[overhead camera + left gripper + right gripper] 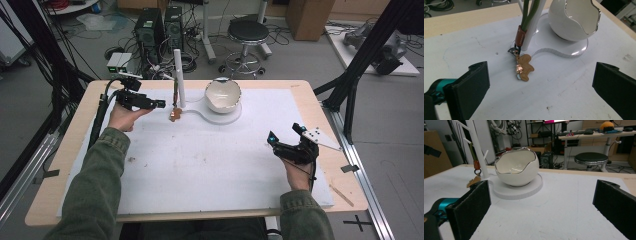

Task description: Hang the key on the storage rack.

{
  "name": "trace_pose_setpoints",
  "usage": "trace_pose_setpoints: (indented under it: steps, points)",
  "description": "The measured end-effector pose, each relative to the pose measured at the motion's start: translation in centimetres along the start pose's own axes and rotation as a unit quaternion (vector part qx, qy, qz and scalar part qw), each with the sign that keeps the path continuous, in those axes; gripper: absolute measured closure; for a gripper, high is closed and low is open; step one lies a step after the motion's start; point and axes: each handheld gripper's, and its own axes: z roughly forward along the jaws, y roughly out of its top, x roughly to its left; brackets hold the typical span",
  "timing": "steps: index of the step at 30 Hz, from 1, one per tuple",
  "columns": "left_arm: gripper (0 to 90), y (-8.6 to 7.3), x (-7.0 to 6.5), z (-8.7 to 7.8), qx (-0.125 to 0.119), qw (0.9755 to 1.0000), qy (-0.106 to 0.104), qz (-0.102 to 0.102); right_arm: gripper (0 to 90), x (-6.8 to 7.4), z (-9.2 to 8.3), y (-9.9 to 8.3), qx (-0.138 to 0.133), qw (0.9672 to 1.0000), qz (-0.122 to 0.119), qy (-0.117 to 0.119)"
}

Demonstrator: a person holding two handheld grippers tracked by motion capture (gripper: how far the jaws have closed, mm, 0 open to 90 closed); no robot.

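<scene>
A white mat [200,160] is laid over the wooden surface [65,165]. At its far side a white stand [179,75] is placed, joined by a curved base to a round white plate [235,116]. On this plate a white egg-shaped bowl [223,95] with a silver broken edge is set. From the stand a green strap [530,12] is hung, closed by a brown leather band [520,35], and a gingerbread-man charm [524,67] at its end is rested on the mat, just beside the stand's foot.

The left gripper [159,104] is held near the charm, its jaws released and wide apart, with nothing between them. The right gripper [286,137] is held well apart from the bowl, at the near right of the mat; its jaws are also released and nothing is grasped.
</scene>
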Motion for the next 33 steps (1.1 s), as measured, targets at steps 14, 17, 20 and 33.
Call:
trace_pose_setpoints:
  steps: [14, 17, 20, 33]
  points:
    - [1.6, -1.0, -1.4, -1.9, -0.004, 0.9993, 0.023, 0.030, 0.6, -0.1, -0.3, 0.1, -0.005, 1.0000, 0.004, -0.003]
    - [1.6, -1.2, -1.6, -2.4, 0.001, 0.9985, 0.036, 0.041, 0.6, -0.1, -0.2, 0.1, -0.004, 1.0000, 0.004, -0.002]
    - [1.6, -1.1, -2.1, -3.0, -0.008, 0.9978, 0.041, 0.051, 0.6, -0.1, -0.2, 0.0, -0.003, 1.0000, 0.003, -0.002]
    - [1.6, -3.8, -1.9, -5.4, -0.024, 0.9953, 0.076, 0.056, 0.6, -0.2, -0.3, 0.1, -0.006, 1.0000, 0.004, -0.003]
